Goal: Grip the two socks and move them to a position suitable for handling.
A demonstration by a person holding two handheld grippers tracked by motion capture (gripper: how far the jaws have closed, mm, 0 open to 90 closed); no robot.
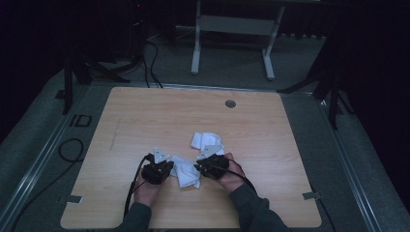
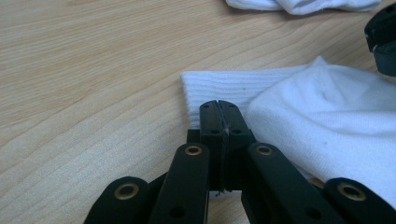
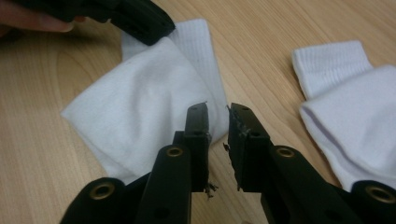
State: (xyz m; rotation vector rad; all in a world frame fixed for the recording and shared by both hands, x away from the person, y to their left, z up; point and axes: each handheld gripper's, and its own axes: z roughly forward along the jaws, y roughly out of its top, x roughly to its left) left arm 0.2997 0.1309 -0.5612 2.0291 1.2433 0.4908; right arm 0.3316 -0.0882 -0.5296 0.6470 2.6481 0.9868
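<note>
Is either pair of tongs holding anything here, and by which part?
The left tongs are shut at the ribbed cuff of the near sock. The right tongs are open, holding nothing.

Two forearms are extended from the near edge, close together. The left gripper (image 1: 166, 166) is held low with its jaws pressed together. The right gripper (image 1: 197, 166) is held beside it, jaws parted by a narrow gap.
</note>
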